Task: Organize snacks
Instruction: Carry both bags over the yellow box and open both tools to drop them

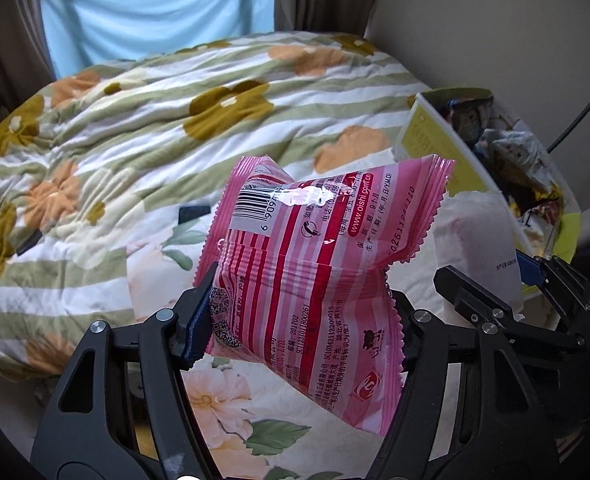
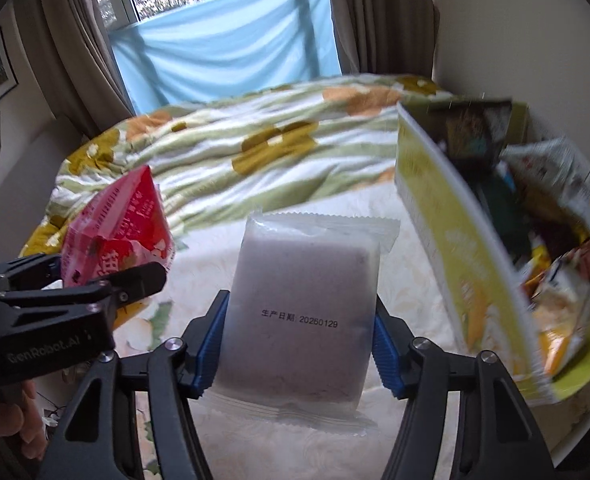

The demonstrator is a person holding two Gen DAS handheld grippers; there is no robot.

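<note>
Left wrist view: the left gripper [image 1: 299, 312] pinches a pink packet [image 1: 315, 264] at frame centre, held above the bed [image 1: 223, 400], with the yellow box [image 1: 447, 140] of snacks at the upper right. In the right wrist view the right gripper [image 2: 299, 340] clamps a clear-wrapped cake [image 2: 303, 312] at centre, the box at right. Both wrappers look slick, so a packet could slip, or the grippers collide at the box.

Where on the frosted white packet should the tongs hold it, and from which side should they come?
Grip the frosted white packet across its thick middle, coming from its lower sealed end, as the right tongs do now. The block inside is firm and flat-sided, so the blue pads press on its two long edges. The thin crimped seals at the ends would probably slip.
</note>
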